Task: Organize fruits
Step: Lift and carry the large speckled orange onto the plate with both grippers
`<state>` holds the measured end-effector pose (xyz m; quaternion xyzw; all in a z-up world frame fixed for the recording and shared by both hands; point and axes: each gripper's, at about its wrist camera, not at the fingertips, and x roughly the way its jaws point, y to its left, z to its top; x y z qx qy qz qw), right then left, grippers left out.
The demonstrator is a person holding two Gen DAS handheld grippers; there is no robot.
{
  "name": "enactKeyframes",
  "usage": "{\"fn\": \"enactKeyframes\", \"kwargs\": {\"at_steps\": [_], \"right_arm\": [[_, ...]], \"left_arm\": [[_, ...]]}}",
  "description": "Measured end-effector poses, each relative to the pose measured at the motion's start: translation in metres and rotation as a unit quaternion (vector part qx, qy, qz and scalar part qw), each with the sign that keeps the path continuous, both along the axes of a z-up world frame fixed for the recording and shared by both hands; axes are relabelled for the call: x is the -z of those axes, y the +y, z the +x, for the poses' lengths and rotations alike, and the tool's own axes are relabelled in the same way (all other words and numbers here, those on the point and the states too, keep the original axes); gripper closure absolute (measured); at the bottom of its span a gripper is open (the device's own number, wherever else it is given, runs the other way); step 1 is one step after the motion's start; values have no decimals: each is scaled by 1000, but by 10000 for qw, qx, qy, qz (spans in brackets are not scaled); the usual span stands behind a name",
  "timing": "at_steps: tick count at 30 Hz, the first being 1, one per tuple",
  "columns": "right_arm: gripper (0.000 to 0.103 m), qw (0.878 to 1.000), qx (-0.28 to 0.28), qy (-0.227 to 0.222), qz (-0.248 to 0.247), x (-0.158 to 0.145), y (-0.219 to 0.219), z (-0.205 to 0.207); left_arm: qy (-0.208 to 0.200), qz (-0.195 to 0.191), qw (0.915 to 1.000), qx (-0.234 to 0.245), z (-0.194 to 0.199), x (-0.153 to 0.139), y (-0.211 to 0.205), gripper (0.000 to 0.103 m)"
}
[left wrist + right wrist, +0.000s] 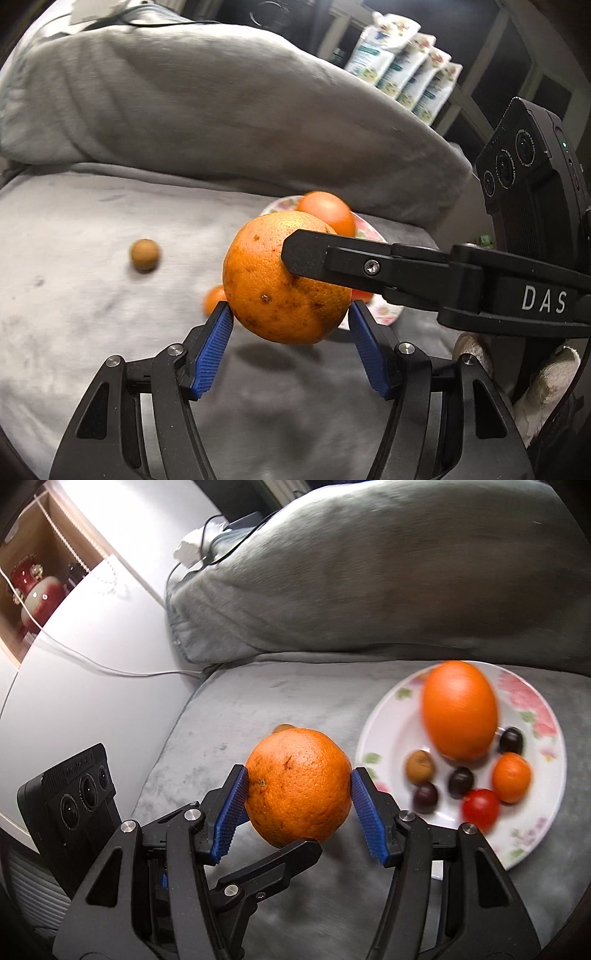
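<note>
A large speckled orange [286,278] is held in the air above a grey cushion [92,258]. My left gripper [290,314] has its blue pads against the orange's lower sides. My right gripper [299,784] also pinches the same orange [298,785] between its blue pads; one of its black fingers [306,254] crosses the fruit in the left wrist view. A flowered white plate [535,834] to the right holds a big orange [460,709], a small orange [511,777], a red tomato [480,808], dark round fruits [461,782] and a brown fruit [419,766]. A small brown fruit [145,254] lies loose on the cushion.
A grey pillow [184,103] lies behind the cushion. Packets [402,70] stand at the back right. A white surface [92,657] with a cable [110,668] lies to the left of the cushion. A small orange fruit [214,298] shows behind the left pad.
</note>
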<state>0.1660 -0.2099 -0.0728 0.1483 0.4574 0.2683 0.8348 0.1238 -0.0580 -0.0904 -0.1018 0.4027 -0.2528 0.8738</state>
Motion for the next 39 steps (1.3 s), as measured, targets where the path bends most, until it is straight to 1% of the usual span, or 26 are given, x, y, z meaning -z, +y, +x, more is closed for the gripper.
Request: {"fn": "enactKeyframes", "kwargs": {"at_steps": [7, 16, 28, 31, 33, 39], "right_arm": [[43, 9996, 288, 22, -18, 1, -34, -7], [43, 9986, 522, 121, -38, 5, -59, -12], [43, 9977, 639, 200, -53, 10, -72, -12], [43, 9975, 672, 233, 5, 11, -74, -11], [43, 9971, 735, 171, -38, 10, -75, -11], [43, 9968, 784, -136, -1, -7, -82, -15]], "left_arm": [[0, 82, 9996, 264, -1, 0, -31, 40], [50, 162, 9989, 448, 2, 6, -57, 40], [77, 276, 9981, 546, 4, 13, -68, 40], [49, 331, 9978, 572, 3, 12, -70, 41], [27, 385, 9976, 571, 2, 12, -70, 42], [77, 356, 9978, 561, 0, 14, -63, 42]]}}
